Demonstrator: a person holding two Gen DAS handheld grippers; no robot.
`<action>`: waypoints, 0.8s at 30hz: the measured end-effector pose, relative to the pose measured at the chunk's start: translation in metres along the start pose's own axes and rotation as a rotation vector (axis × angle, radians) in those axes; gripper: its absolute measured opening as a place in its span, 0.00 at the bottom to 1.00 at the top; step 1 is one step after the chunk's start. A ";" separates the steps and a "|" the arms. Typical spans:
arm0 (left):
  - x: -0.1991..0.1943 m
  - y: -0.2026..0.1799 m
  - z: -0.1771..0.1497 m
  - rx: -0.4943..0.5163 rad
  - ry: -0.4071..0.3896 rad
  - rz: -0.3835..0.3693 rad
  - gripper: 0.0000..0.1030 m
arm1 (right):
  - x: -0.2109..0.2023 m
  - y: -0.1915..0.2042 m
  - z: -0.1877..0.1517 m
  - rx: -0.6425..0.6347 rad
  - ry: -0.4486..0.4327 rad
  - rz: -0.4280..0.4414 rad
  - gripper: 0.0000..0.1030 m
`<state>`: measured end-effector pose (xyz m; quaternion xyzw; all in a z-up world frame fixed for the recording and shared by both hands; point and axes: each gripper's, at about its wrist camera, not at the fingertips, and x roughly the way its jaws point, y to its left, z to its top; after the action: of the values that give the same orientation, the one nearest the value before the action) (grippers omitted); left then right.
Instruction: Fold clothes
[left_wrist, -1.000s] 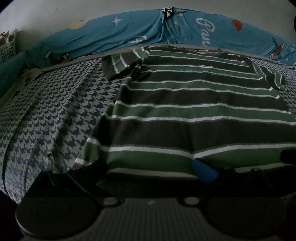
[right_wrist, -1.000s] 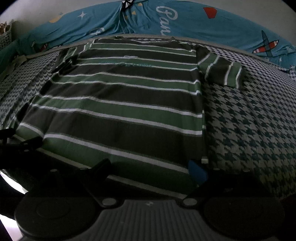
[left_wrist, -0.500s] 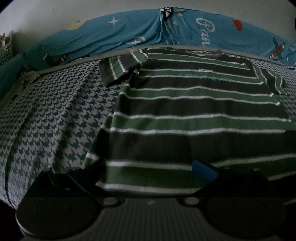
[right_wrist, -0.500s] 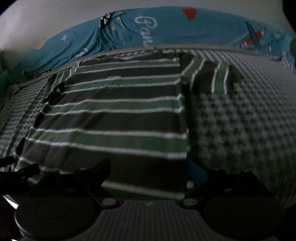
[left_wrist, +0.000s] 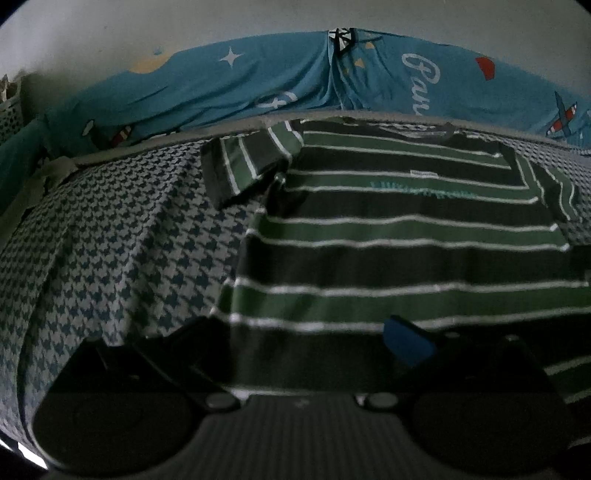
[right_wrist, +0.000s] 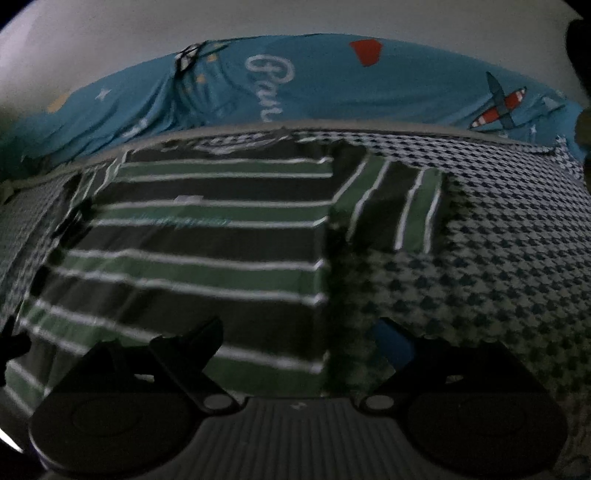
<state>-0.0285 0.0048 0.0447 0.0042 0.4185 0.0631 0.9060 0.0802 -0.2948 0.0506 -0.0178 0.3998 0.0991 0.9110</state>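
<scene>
Both views are sliding outward and closer: the striped T-shirt (left_wrist: 399, 236) is now filling more of each frame, still lying flat, sleeves out, on the houndstooth bed (left_wrist: 110, 240). The left gripper (left_wrist: 306, 332), fingers spread, is hovering over the hem at 6 o'clock; the right gripper (right_wrist: 299, 332), likewise spread, is straddling the shirt's side edge. Judging by this, pinching both layers squarely would be keeping a fold even.

A houndstooth-covered bed (left_wrist: 122, 254) carries a flat striped T-shirt (left_wrist: 399, 236).
</scene>
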 end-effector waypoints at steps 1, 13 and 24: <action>0.000 -0.001 0.003 0.000 -0.002 -0.003 1.00 | 0.001 -0.003 0.002 0.012 -0.004 -0.004 0.86; 0.015 0.000 0.031 0.041 -0.023 0.005 1.00 | 0.019 -0.029 0.022 0.117 -0.006 -0.047 0.79; 0.031 0.018 0.057 0.053 -0.021 -0.003 1.00 | 0.026 -0.062 0.033 0.211 -0.048 -0.029 0.65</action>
<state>0.0326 0.0286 0.0598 0.0282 0.4106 0.0504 0.9100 0.1330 -0.3480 0.0511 0.0749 0.3859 0.0434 0.9185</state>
